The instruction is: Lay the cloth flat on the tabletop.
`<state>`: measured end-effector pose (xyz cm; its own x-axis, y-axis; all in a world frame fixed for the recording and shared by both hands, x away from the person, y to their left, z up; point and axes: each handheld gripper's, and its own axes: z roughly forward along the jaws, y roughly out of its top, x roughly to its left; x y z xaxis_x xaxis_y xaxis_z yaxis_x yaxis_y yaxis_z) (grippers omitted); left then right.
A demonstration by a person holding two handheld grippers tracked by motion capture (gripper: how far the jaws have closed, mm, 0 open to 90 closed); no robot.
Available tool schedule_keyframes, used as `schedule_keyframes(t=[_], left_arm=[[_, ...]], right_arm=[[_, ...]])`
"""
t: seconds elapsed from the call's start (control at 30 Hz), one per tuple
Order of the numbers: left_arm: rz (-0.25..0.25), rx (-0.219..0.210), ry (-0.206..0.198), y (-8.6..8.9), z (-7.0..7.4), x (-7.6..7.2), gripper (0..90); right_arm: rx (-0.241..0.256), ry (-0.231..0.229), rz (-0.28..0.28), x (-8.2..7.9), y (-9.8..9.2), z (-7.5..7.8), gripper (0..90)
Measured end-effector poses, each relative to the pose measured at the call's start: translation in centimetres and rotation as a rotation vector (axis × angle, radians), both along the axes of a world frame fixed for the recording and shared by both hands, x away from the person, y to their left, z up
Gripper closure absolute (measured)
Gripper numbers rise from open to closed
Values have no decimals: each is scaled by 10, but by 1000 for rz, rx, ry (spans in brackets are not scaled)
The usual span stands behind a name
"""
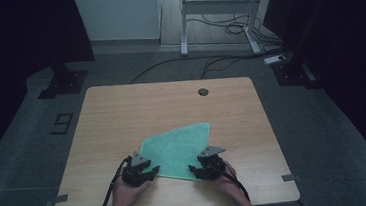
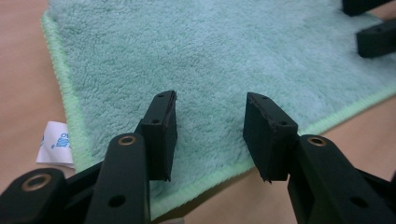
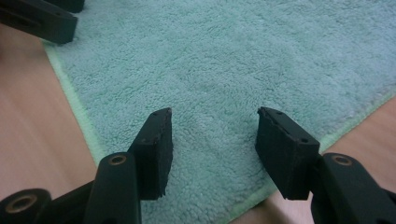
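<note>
On table (image 1: 121,113): green towel (image 1: 177,148), flat near front edge.
Left gripper (image 2: 210,121): jaws wide, over towel's corner.
Right gripper (image 3: 212,135): jaws wide, over towel's edge.

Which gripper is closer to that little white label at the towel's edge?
Left. The left gripper hangs open over the towel corner right beside the white label; the right gripper sits at the towel's opposite near corner.

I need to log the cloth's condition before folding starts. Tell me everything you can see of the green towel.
The green towel is a mint, fluffy terry cloth with a brighter green stitched hem. It lies flat on the wooden table near the person's edge, one part apparently folded over, giving an uneven outline. A white label sticks out at one edge. The left claw and right claw hang open over its near corners; whether they touch it is unclear.
</note>
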<state>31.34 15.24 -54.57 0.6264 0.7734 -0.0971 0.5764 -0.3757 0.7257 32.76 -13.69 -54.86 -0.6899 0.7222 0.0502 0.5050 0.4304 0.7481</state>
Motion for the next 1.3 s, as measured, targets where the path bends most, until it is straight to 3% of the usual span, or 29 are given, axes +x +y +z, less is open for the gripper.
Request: schedule_keyframes(t=[0.03, 0.1, 0.13, 0.2, 0.23, 0.27, 0.3, 0.33, 0.37, 0.43, 0.47, 0.53, 0.63, 0.7, 0.83, 0.9, 0.97, 1.03, 1.1, 1.23, 1.3], left_arm=[[-32, -8, 16, -2, 1, -10, 542], [-46, -5, 17, -3, 3, -13, 533], [-41, -6, -19, -2, 9, -14, 516], [-28, -12, -33, -1, 13, -11, 513], [-12, -22, -45, 0, 17, -5, 506], [14, -36, -72, 3, 26, 11, 497], [14, -36, -72, 3, 26, 11, 490], [30, -52, -62, 4, 31, 32, 475], [30, -52, -62, 4, 31, 32, 465], [41, -58, -35, 3, 29, 63, 456], [41, -58, -35, 3, 29, 63, 450], [29, -53, -4, -3, 24, 81, 447], [17, -60, 21, -7, 19, 87, 444], [10, -41, 36, -12, 15, 90, 460], [1, -10, 43, -20, 8, 91, 538], [-9, 3, 39, -22, 8, 89, 631], [-16, 5, 20, -24, 9, 87, 775], [-31, 3, -15, -27, 16, 80, 822], [-40, 5, -32, -29, 19, 77, 834], [-92, -8, -86, -40, 30, 57, 844], [-122, 17, -117, -48, 32, 45, 844]], right_arm=[[-3, -4, 9, -4, -3, 0, 462], [-1, -3, 9, -8, -6, 0, 467], [0, -5, 10, -14, -13, 0, 471], [1, -5, 10, -15, -16, 0, 472], [0, -3, 10, -16, -18, 0, 474], [-1, -2, 9, -16, -21, 0, 479], [-1, -2, 9, -16, -21, 0, 479], [6, 5, 7, -15, -23, 0, 486], [6, 5, 7, -15, -23, 0, 486], [7, 8, 4, -13, -24, 0, 484], [7, 8, 4, -13, -24, 0, 484], [15, 8, -8, -11, -26, 0, 483], [20, 10, -11, -9, -27, 0, 484], [25, 15, -20, -7, -29, 0, 485], [21, 10, -23, -7, -29, 0, 484], [12, 2, -25, -7, -28, 0, 484], [8, -1, -26, -8, -27, 0, 483], [14, 1, -27, -8, -28, -1, 483], [15, 0, -28, -8, -28, -1, 483], [34, 10, -36, -8, -30, -1, 481], [49, 21, -44, -8, -32, -1, 471]])
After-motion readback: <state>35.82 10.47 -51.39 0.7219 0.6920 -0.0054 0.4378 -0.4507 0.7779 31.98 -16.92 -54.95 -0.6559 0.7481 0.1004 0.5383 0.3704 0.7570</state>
